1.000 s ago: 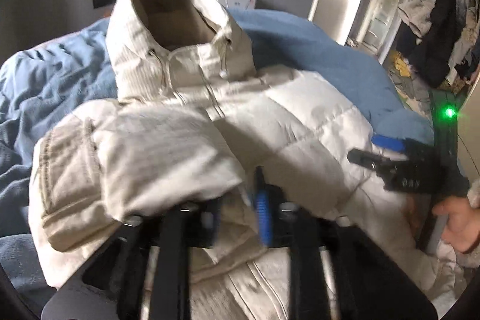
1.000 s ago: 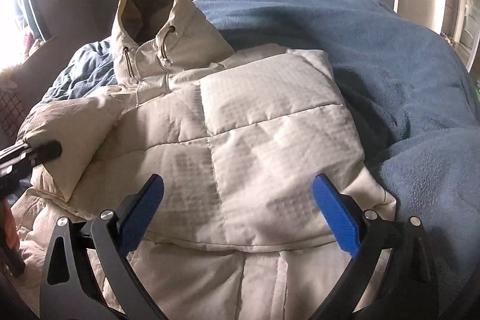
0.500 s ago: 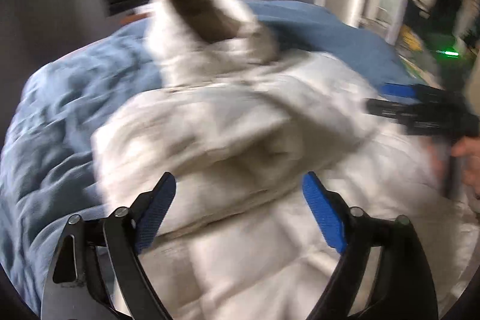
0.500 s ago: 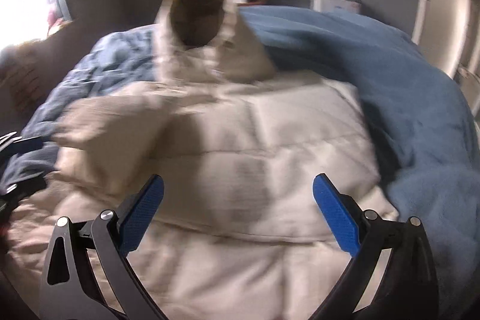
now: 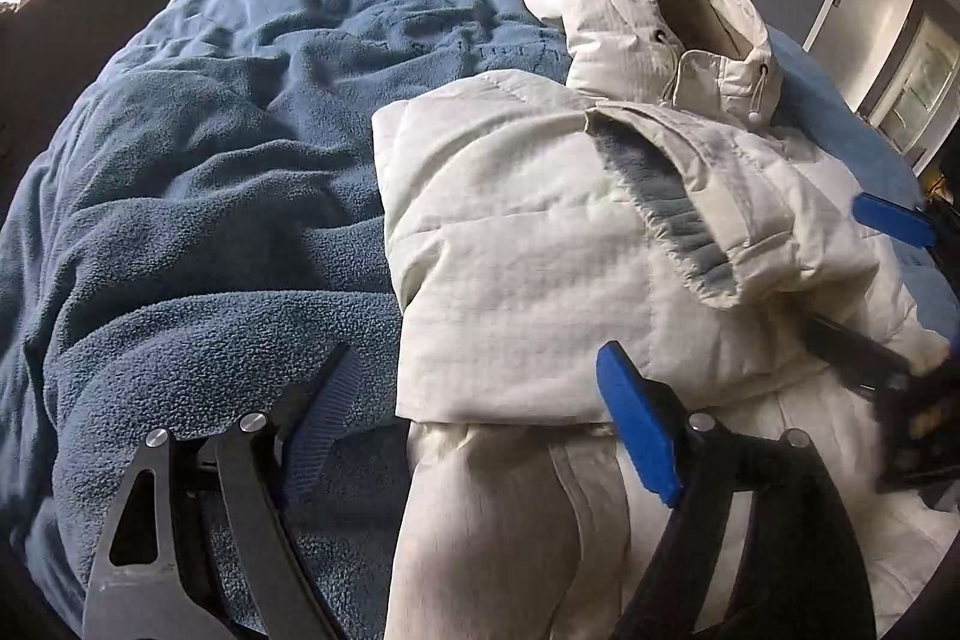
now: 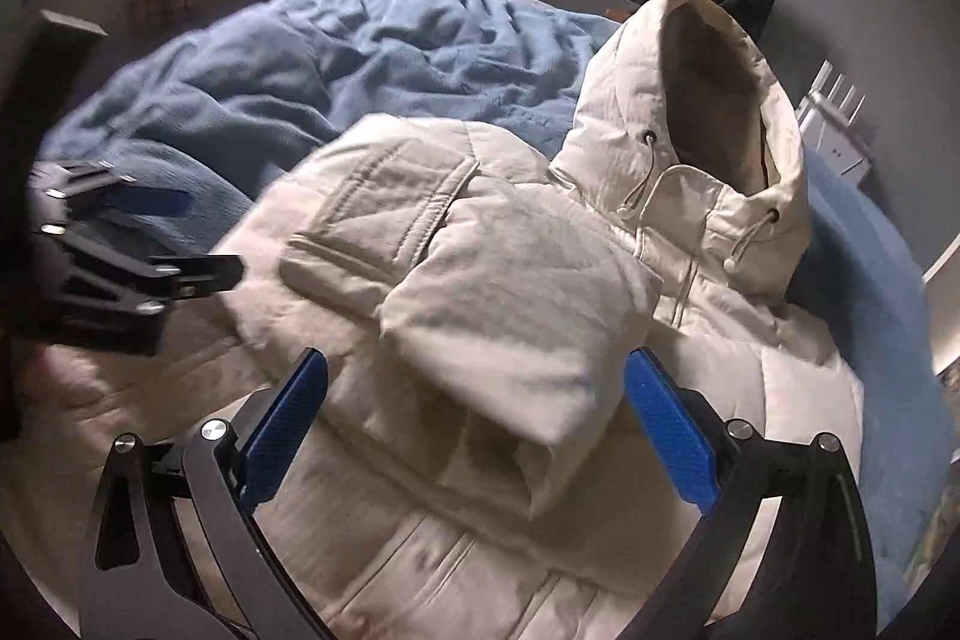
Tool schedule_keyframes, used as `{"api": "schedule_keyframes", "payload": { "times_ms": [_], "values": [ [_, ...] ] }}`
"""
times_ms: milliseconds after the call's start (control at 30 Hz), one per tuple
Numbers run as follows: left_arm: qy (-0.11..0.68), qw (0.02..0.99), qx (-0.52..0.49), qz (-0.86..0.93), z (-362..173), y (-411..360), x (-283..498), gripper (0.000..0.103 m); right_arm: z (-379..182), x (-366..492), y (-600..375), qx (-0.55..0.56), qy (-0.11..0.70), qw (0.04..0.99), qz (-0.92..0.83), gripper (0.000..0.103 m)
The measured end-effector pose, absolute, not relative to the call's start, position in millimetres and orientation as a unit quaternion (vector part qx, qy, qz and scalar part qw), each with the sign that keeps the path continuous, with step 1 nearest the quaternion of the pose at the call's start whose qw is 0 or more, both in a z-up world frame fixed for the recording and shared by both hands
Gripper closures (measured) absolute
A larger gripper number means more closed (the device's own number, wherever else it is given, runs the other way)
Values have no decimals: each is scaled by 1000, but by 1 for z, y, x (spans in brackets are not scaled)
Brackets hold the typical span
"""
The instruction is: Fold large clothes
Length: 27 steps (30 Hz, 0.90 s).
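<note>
On the blanket: jacket is being folded, both sleeves already crossed over the chest.
Jacket is lying face up, hood standing at the far end, hem nearest the cameras. Left gripper is being held wide open, nothing between the pads, straddling the jacket's left edge near the hem. Right gripper is likewise being held fully open and empty, hovering over the top sleeve. Risk, as judged: puffy sleeves are being left unpinned, so springing back open is likely when the hem is lifted; a shallow pinch on slick padded fabric could be slipping out mid-fold.
</note>
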State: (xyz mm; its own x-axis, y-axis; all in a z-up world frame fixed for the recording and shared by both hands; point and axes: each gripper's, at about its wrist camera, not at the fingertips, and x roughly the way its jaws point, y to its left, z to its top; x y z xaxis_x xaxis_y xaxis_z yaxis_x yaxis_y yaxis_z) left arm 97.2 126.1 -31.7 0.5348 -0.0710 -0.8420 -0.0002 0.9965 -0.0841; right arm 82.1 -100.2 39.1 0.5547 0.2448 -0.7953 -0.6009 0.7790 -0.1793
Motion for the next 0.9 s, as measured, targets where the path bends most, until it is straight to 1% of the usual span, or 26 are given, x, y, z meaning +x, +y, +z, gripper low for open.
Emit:
{"api": "schedule_keyframes", "payload": {
  "times_ms": [33, 67, 100, 167, 200, 233, 267, 333, 433, 500, 733, 900],
  "values": [
    [483, 874, -37, -21, -33, 126, 99, 25, 34, 84, -94, -234, 397, 854, 240, 12],
    [485, 873, -39, -23, -35, 126, 99, 25, 30, 87, -90, -243, 394, 855, 233, 19],
    [488, 871, -40, -24, -36, 126, 100, 25, 27, 89, -89, -251, 393, 855, 226, 29],
    [493, 869, -42, -25, -40, 126, 102, 25, 21, 91, -88, -260, 389, 856, 221, 36],
    [492, 869, -43, -29, -40, 125, 101, 25, 21, 90, -88, -261, 386, 856, 223, 41],
    [492, 869, -43, -31, -40, 125, 101, 25, 22, 88, -89, -263, 380, 858, 224, 49],
    [492, 869, -42, -33, -40, 123, 100, 26, 23, 88, -91, -265, 375, 860, 221, 54],
    [491, 869, -39, -40, -41, 121, 100, 28, 28, 87, -97, -259, 372, 865, 214, 71],
    [493, 868, -30, -48, -42, 115, 102, 30, 38, 88, -118, -208, 383, 877, 202, 77],
    [488, 870, -27, -55, -42, 112, 102, 30, 42, 88, -131, -189, 385, 882, 195, 78],
    [468, 881, -7, -75, -42, 95, 107, 30, 58, 92, -196, -103, 397, 899, 152, 79],
    [457, 885, 2, -88, -43, 86, 111, 30, 50, 97, -237, -60, 422, 896, 125, 79]
  ]
}}
